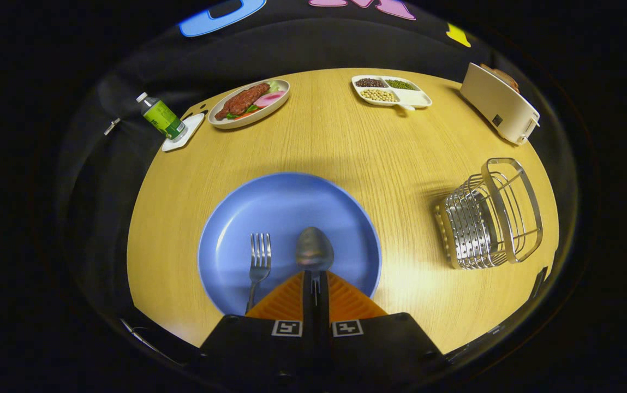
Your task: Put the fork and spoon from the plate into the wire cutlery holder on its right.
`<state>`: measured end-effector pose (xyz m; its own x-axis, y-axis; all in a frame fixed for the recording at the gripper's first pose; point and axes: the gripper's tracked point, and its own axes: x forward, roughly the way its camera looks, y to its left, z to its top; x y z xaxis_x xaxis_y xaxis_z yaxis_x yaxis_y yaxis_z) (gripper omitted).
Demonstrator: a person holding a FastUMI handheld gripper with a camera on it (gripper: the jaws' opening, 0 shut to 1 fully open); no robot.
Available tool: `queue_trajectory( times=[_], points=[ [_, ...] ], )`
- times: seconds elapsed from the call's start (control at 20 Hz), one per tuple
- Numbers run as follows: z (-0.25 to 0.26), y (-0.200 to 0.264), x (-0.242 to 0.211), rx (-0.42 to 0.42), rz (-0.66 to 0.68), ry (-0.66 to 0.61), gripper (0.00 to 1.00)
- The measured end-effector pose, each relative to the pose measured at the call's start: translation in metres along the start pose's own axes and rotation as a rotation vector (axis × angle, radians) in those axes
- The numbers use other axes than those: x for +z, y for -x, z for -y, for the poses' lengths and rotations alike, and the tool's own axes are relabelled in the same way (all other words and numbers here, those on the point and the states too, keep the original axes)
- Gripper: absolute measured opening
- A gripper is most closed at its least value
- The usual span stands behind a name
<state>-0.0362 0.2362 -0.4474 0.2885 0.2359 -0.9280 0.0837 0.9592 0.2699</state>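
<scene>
A round blue plate [248,218] lies on the wooden table just ahead of my gripper [315,279]. A metal fork [259,262] rests on the plate, left of the fingers, tines pointing away. The spoon [314,250] has its bowl sticking out just beyond the fingertips. Its handle runs back into the narrow gap between the two fingers, which are closed together on it. The wire cutlery holder [490,214] stands on the table to the right of the plate, apart from it.
Beyond the plate sit an oval dish of food [249,102], a divided tray of beans [392,91] and a white toaster [500,103] at the far right. A green-labelled bottle [161,116] stands on a white coaster at the far left.
</scene>
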Motion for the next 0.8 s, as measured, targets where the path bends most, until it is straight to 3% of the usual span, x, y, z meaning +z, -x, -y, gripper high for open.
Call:
queue_trajectory(
  times=[0.8],
  points=[
    [-0.011, 0.035, 0.048, 0.111, 0.051, -0.036, 0.05]
  ],
)
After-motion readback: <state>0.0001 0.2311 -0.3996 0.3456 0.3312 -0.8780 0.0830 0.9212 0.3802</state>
